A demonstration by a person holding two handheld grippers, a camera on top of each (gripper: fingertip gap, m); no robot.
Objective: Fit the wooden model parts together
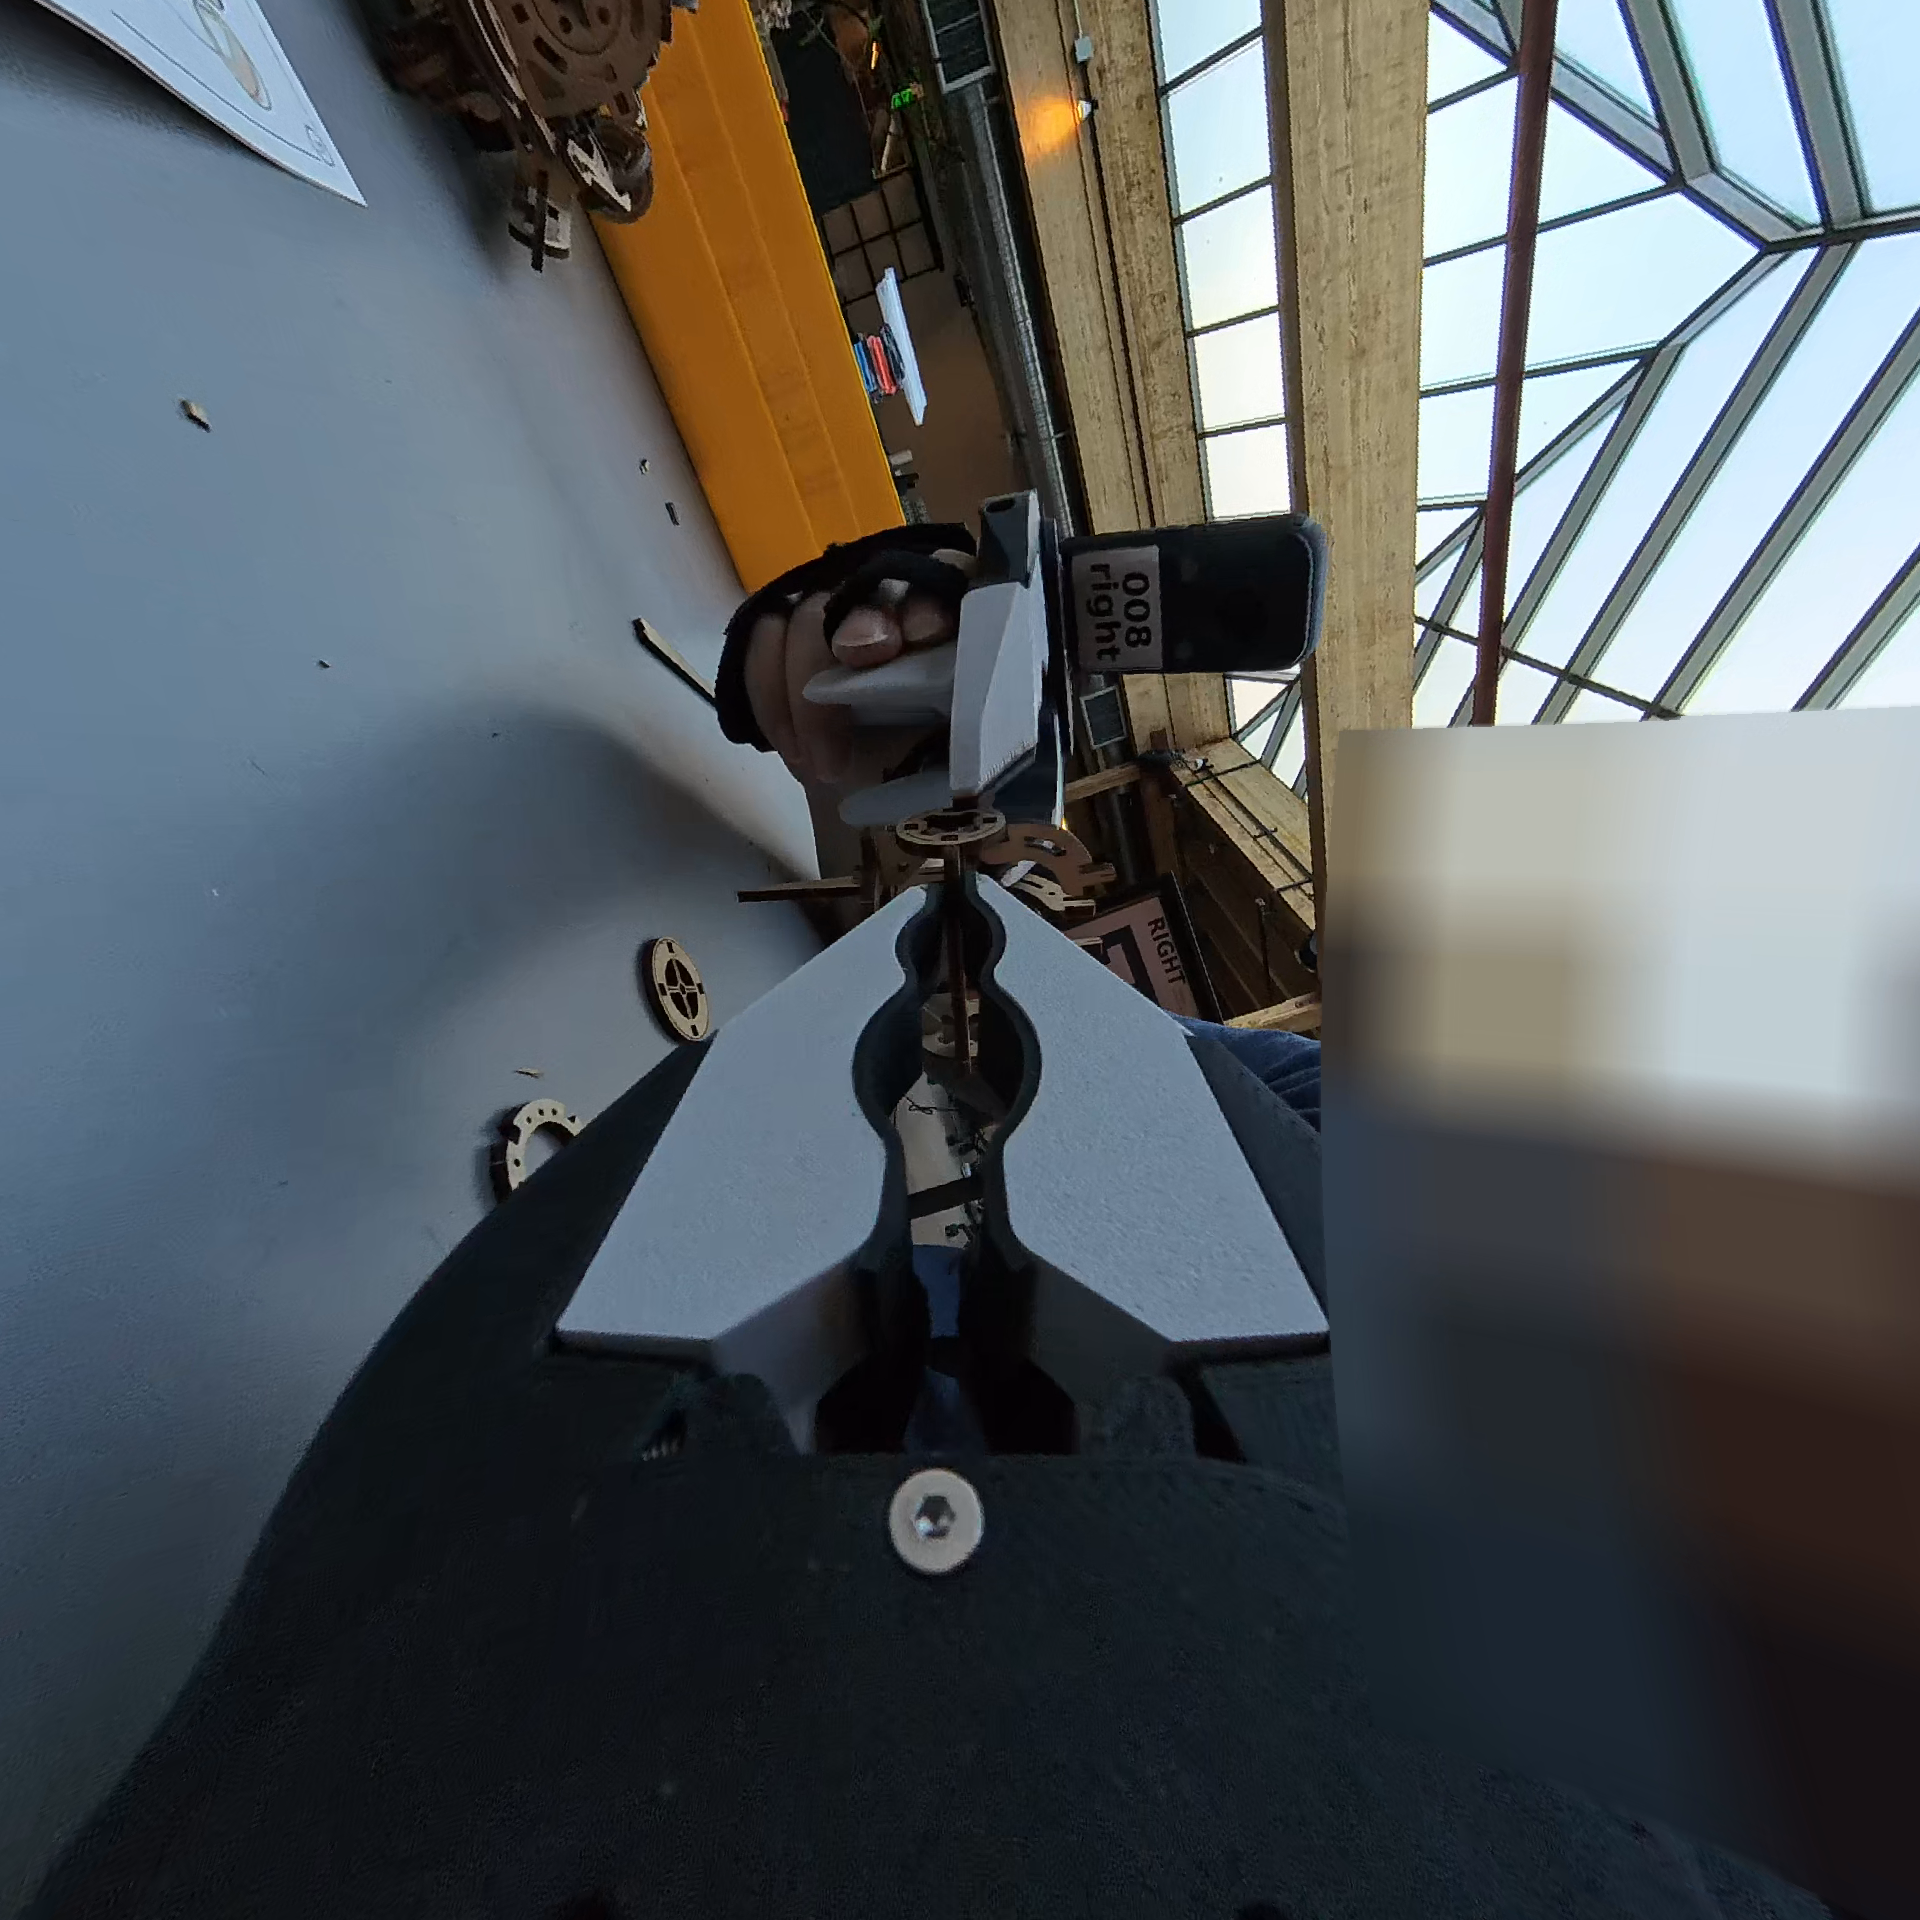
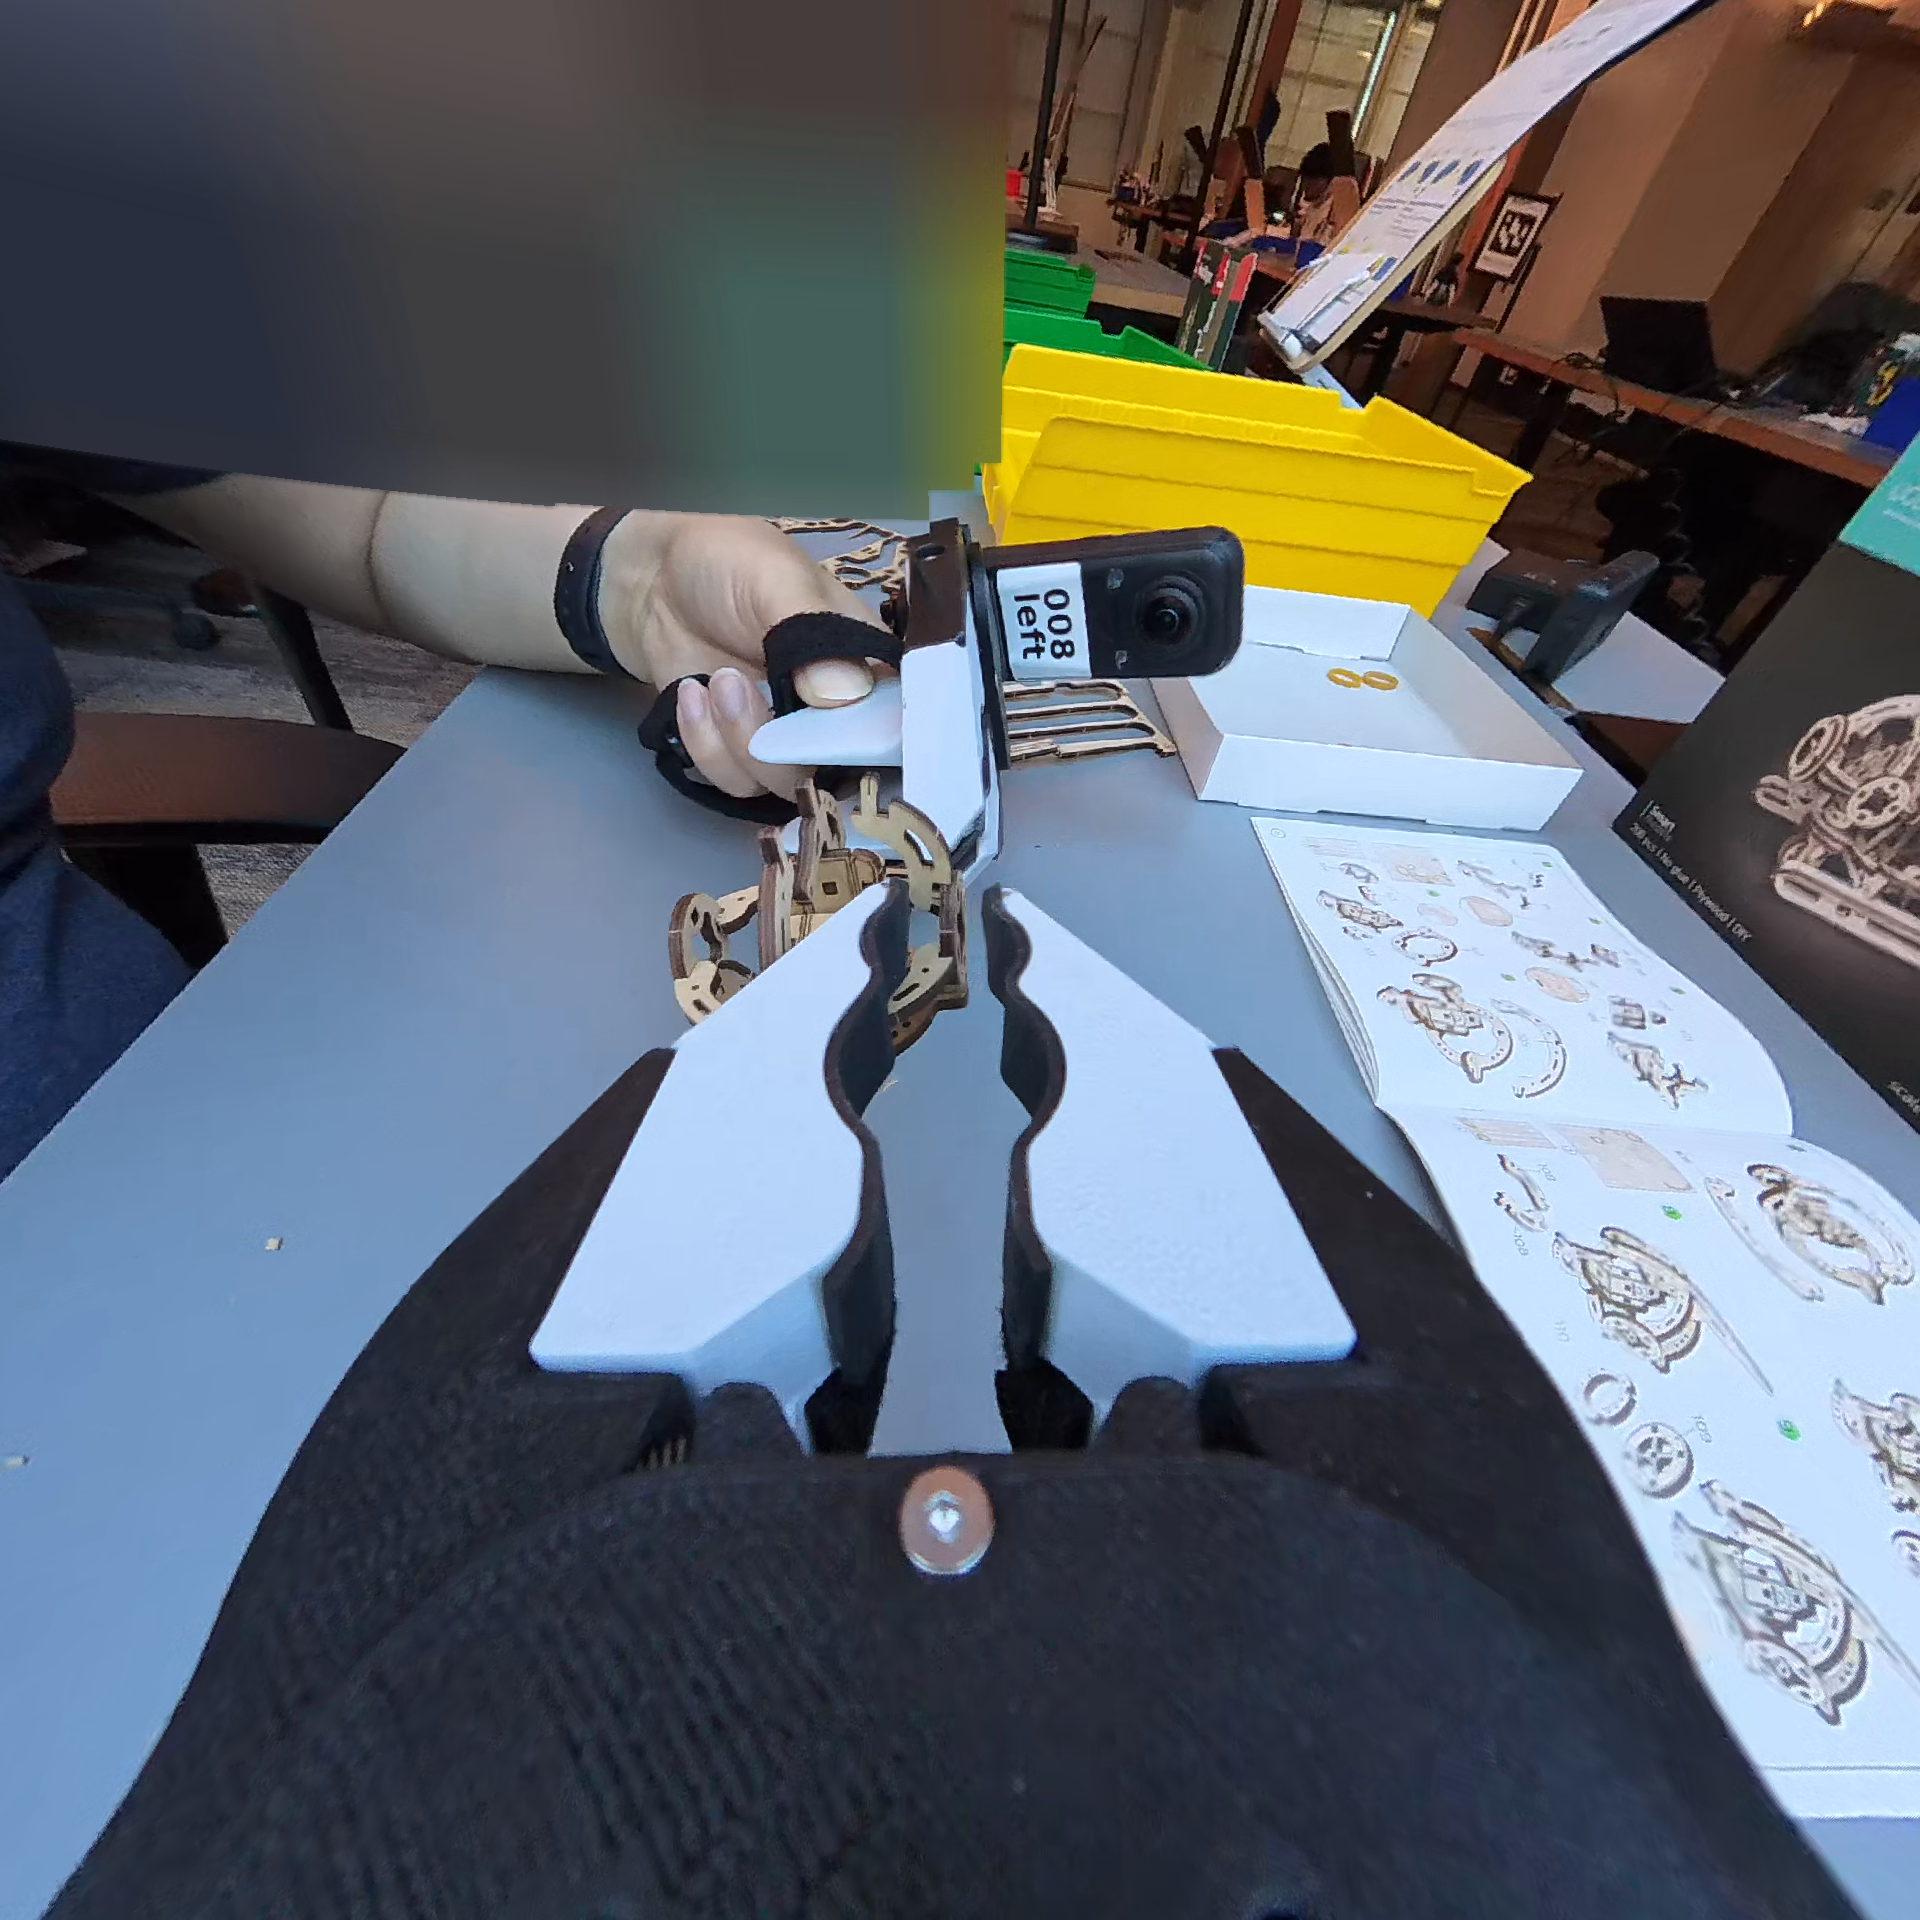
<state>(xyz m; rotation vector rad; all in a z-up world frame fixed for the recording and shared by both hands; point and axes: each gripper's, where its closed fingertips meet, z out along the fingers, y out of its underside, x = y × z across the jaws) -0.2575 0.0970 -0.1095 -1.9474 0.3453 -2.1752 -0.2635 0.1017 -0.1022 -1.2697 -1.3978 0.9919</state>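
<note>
My left gripper [image 1: 951, 883] is shut on a thin wooden part [image 1: 961, 987], seen edge-on between its pads, with a small ring gear [image 1: 951, 831] at its far end. Just beyond it is the partly built wooden model [image 1: 1049, 868], held above the grey table [image 1: 312, 623]. In the right wrist view the model [image 2: 800, 904] sits at the tips of my right gripper [image 2: 940, 899], whose jaws stand a little apart. One piece of the model lies in the gap against the left finger. The left gripper [image 2: 982, 857] points down onto the model from behind.
A loose wooden disc [image 1: 677, 987] and ring [image 1: 530, 1138] lie on the table. An open instruction booklet [image 2: 1558, 1039] lies at the right, with a white box lid [image 2: 1382, 727], wooden part sheets [image 2: 1081, 717], yellow bins [image 2: 1247, 468] and the kit box [image 2: 1818, 779] behind. Less than 4 cm separates the two grippers' tips.
</note>
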